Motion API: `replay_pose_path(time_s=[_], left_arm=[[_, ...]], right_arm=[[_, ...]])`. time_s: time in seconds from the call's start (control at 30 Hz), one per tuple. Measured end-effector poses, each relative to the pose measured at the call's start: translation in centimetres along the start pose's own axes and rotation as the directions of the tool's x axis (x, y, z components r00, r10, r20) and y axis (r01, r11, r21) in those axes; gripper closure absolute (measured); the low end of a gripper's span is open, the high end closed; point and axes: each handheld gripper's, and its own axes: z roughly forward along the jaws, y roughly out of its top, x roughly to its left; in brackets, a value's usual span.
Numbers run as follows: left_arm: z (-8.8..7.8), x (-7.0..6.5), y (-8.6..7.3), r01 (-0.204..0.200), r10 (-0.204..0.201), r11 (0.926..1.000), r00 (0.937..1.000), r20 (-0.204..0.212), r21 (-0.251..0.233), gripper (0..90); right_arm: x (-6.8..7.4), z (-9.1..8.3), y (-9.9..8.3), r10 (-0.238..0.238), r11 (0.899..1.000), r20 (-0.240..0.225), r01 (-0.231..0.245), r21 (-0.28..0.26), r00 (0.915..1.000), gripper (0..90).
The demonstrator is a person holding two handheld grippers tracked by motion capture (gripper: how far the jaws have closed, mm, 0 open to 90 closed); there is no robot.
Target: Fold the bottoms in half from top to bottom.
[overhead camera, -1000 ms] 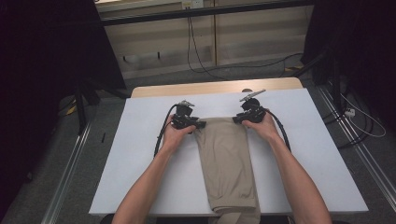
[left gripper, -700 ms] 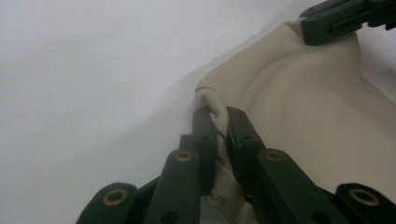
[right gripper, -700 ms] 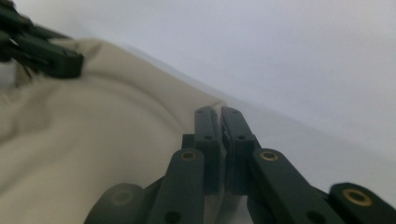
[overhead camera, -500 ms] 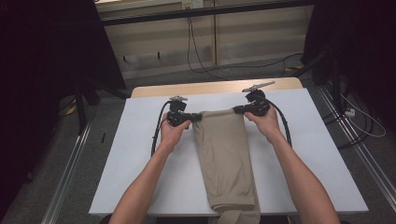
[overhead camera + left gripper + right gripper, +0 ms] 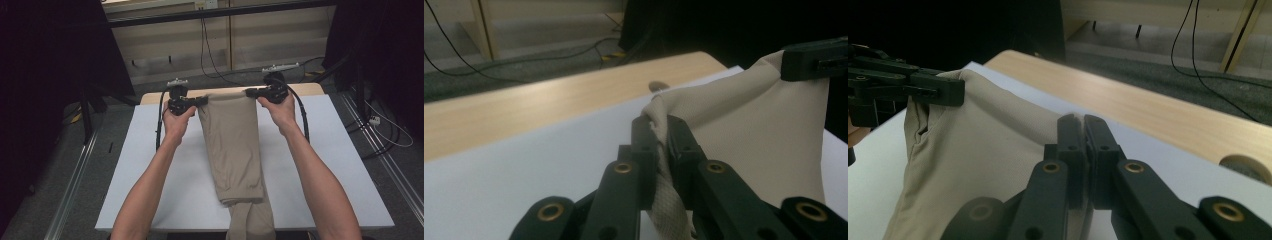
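White rectangular table cover (image 5: pixel 150 165) lay over the pale wooden tabletop (image 5: pixel 155 96). Folded beige fabric trousers (image 5: pixel 235 145) hung at centre, waistband raised toward 12 o'clock, legs trailing off the edge at 6. Black left gripper (image 5: pixel 200 101) at 10 o'clock clenched one waistband corner; black right gripper (image 5: pixel 251 92) at 2 o'clock clenched the other.

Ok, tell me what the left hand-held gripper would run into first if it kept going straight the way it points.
Probably the right hand-held gripper. The left hand-held gripper, shut on a corner of the beige trousers, points along their stretched top edge towards it, though depth is hard to judge.
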Motion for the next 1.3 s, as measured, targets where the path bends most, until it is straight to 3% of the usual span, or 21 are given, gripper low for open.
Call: replay_pose_path(time_s=[0.27,0.5,0.53,0.57,0.6,0.63,0.67,0.7,0.77,1.03,1.13,1.3], left_arm=[[-0.5,0.4,4.0,-0.026,0.025,0.9988,0.9991,-0.035,-0.04,84.7],[0.0,0.5,7.3,-0.042,0.039,0.9971,0.9982,-0.047,-0.064,84.5],[0.1,0.5,7.3,-0.045,0.042,0.997,0.9977,-0.054,-0.063,83.7],[0.3,0.6,7.1,-0.048,0.043,0.9969,0.9958,-0.08,-0.063,81.8],[0.5,0.7,6.9,-0.042,0.036,0.9976,0.9933,-0.11,-0.056,70.4],[0.6,0.9,6.6,-0.033,0.027,0.9986,0.9898,-0.14,-0.042,57.2],[0.7,1.0,6.2,-0.038,0.033,0.9988,0.9879,-0.151,-0.029,48.7],[0.7,1.1,5.8,-0.045,0.043,0.9989,0.9864,-0.158,-0.01,47.3],[0.6,1.0,5.3,-0.051,0.051,0.9987,0.9862,-0.157,0.005,35.9],[-0.6,-0.5,3.2,-0.089,0.089,0.996,0.9902,-0.108,0.005,30.2],[-1.4,-1.4,1.9,-0.093,0.093,0.9956,0.9919,-0.086,0.003,27.3],[-2.5,-2.8,-1.6,-0.109,0.11,0.9938,0.9931,-0.04,0.018,22.8]], right_arm=[[0.4,-0.4,3.9,-0.024,0.999,0.03,0.026,-0.047,0.9992,87.6],[0.0,-0.5,7.1,-0.025,0.996,0.099,0.033,-0.082,0.9948,87.2],[-0.2,-0.4,7.5,-0.033,0.996,0.122,0.043,-0.08,0.992,82.7],[-0.2,-0.3,7.7,-0.031,0.996,0.136,0.043,-0.084,0.9902,74.4],[-0.2,-0.3,7.8,-0.017,0.995,0.175,0.034,-0.094,0.9844,60.1],[-0.4,-0.2,7.7,-0.006,0.995,0.186,0.024,-0.093,0.9825,52.8],[-0.5,-0.1,7.6,-0.006,0.997,0.195,0.022,-0.078,0.9808,50.2],[-0.6,0.0,7.3,-0.008,0.998,0.205,0.02,-0.06,0.9788,48.3],[-0.7,0.0,6.6,-0.01,0.999,0.197,0.019,-0.041,0.9803,46.6],[-0.1,-0.8,4.1,-0.03,0.999,0.145,0.037,-0.04,0.9889,47.8],[1.0,-1.6,2.9,-0.047,0.997,0.084,0.052,-0.058,0.9953,50.0],[3.2,-3.0,-1.2,-0.093,0.995,-0.008,0.092,-0.047,0.9956,51.6]])
